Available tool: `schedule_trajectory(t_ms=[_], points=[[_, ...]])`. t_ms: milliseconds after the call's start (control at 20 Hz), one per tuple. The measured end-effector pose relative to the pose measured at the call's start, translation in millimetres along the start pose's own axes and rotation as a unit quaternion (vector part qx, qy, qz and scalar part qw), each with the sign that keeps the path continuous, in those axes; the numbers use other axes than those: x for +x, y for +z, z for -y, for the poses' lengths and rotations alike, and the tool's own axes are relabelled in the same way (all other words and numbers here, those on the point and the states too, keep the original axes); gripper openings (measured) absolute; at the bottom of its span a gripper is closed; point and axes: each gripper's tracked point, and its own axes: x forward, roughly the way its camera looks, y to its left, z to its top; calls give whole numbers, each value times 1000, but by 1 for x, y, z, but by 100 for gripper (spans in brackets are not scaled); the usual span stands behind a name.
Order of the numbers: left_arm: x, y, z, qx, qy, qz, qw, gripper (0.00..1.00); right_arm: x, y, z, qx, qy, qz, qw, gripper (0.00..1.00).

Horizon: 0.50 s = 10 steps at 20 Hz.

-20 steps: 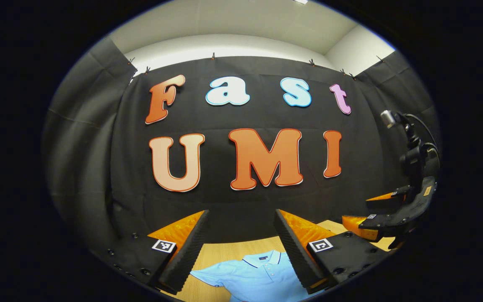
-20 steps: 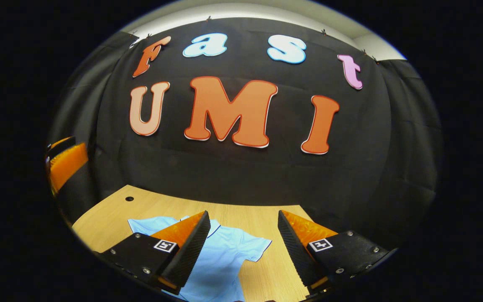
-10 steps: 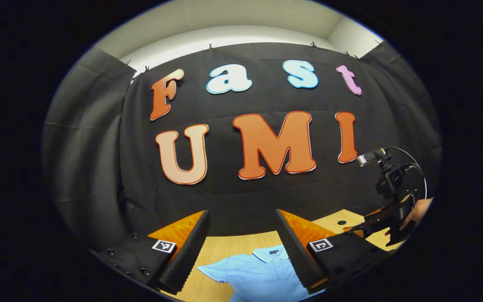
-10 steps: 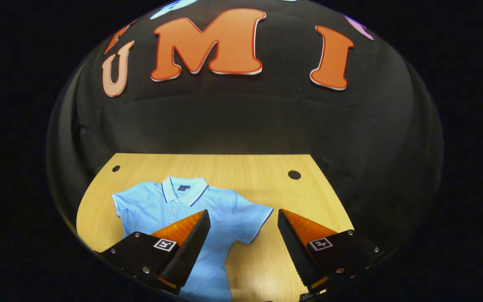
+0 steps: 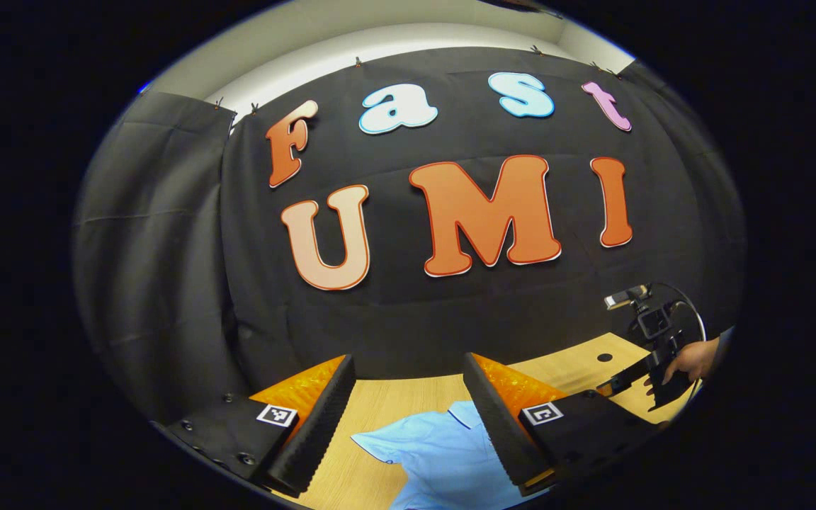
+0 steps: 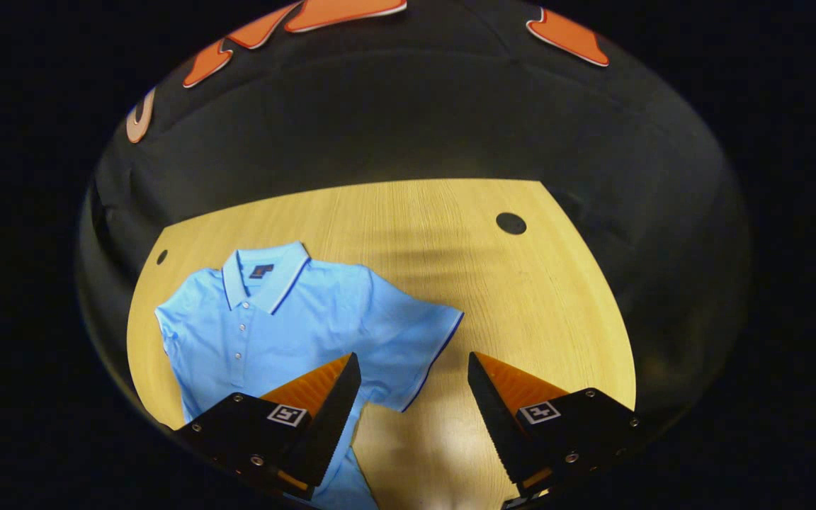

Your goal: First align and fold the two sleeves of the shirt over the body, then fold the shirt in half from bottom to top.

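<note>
A light wooden desk (image 6: 408, 234) with visible grain stands against the black cloth wall (image 5: 167, 269). Two round dark holes sit near its far corners, one (image 6: 511, 223) larger in the right gripper view than the other (image 6: 161, 256). Above the cloth runs a pale wall (image 5: 380, 35); small clips (image 5: 358, 62) hold the cloth's top edge.

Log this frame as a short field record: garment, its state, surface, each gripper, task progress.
garment: light blue polo shirt, dark trim on collar and sleeve hems
state: lying flat, front up, both sleeves spread out, unfolded
surface: wooden table
left gripper: open, above the table near the collar end
right gripper: open, above the table, the hem of one sleeve between its fingers in the view
task progress: no fold made yet
</note>
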Motion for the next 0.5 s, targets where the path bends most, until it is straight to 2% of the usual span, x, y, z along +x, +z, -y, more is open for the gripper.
schedule_trajectory(t_ms=[300,500], points=[[1,-3,8,22,14,-21,999,100,58,-17,2,1,-8,-78,997,84],[3,-10,4,23,26,-36,999,100,75,-26,5,2,-20,-106,994,79]])
